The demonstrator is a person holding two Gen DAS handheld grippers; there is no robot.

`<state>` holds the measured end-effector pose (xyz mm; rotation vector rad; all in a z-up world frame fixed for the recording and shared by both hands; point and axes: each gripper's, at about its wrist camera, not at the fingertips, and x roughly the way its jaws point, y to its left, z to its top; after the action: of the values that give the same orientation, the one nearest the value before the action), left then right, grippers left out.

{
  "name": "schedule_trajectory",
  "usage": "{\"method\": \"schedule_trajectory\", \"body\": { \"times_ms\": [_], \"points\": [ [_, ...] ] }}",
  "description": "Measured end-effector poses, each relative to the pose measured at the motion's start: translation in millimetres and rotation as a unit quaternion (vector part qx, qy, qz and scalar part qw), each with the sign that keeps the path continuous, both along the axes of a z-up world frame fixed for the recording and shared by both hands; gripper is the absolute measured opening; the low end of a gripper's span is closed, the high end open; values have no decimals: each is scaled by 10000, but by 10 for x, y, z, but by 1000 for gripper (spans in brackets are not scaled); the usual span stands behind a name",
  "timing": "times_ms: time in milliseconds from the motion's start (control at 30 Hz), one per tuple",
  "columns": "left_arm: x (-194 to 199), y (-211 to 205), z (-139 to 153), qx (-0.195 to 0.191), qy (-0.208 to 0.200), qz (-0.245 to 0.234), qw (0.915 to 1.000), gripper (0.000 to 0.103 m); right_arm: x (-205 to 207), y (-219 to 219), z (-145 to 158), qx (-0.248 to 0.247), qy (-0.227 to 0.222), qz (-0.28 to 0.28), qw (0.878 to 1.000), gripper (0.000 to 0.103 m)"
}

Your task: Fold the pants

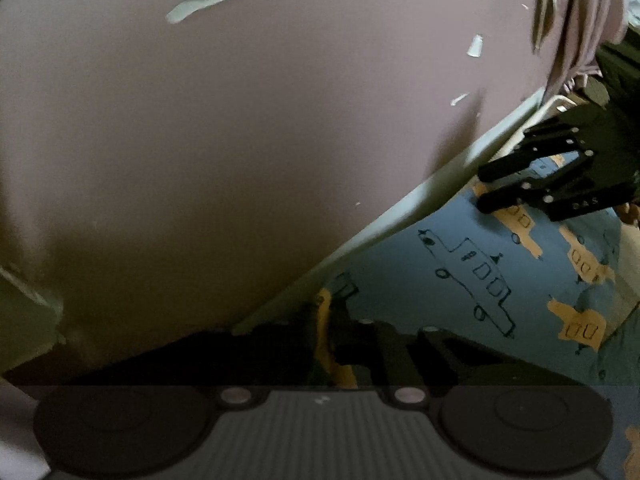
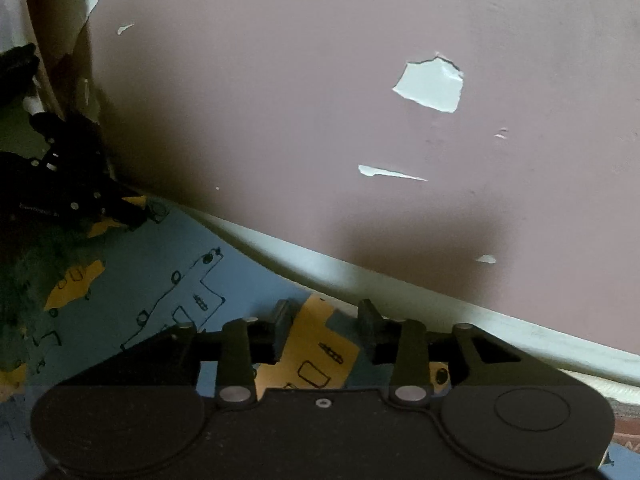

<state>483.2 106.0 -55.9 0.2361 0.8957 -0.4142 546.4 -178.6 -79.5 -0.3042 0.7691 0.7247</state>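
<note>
A blue cloth (image 1: 460, 280) (image 2: 132, 280) printed with line-drawn vehicles and yellow patches lies flat under both grippers. No pants are plainly told apart from it. My left gripper (image 1: 332, 328) (image 2: 132, 210) is shut, its dark tips down at the cloth near a yellow strip. Whether it pinches a fold is hidden in shadow. My right gripper (image 2: 324, 316) (image 1: 486, 188) stands open just above a yellow patch, with nothing between its fingers. Dark green cloth (image 1: 618, 68) shows behind the right gripper; whether it is a garment or a sleeve I cannot tell.
A mauve wall (image 1: 240, 120) (image 2: 280, 100) with peeling paint rises right behind the cloth, edged by a pale ledge (image 1: 400, 216) (image 2: 360, 276). A mauve drape (image 1: 576, 20) hangs in the corner. Dark green mottled print (image 2: 24, 272) covers the cloth's left part.
</note>
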Motion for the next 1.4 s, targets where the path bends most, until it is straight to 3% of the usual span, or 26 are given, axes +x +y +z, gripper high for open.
{"method": "schedule_trajectory", "body": {
  "times_ms": [67, 133, 300, 533, 767, 1000, 1167, 1400],
  "points": [
    [-44, 7, 29, -14, -53, -3, 10000, 4, -27, 30, 9, -109, -102, 77, 9999, 11],
    [-78, 13, 54, -43, -109, 63, 9999, 4, -42, 47, 21, -134, -99, 89, 9998, 0],
    [-220, 30, 193, -79, -443, 167, 9988, 3, -199, -2, 75, -24, -386, -76, 9992, 0],
    [-495, -23, 447, 170, -1146, 186, 9931, 3, -478, -73, 348, 146, -1226, -209, 9921, 0],
    [-576, -52, 537, 385, -1299, 276, 9904, 3, -485, -8, 403, 40, -1537, -244, 9878, 0],
    [-1070, -65, 682, 467, -1798, -173, 9824, 4, -828, -143, 541, 294, -1887, -165, 9815, 0],
    [-1578, -155, 746, 873, -2274, -739, 9671, 4, -1291, -261, 673, 424, -2231, 33, 9739, 0],
    [-2264, -243, 744, 1153, -2446, -1354, 9532, 4, -1964, -476, 761, 606, -2220, 37, 9732, 0]
  ]
}}
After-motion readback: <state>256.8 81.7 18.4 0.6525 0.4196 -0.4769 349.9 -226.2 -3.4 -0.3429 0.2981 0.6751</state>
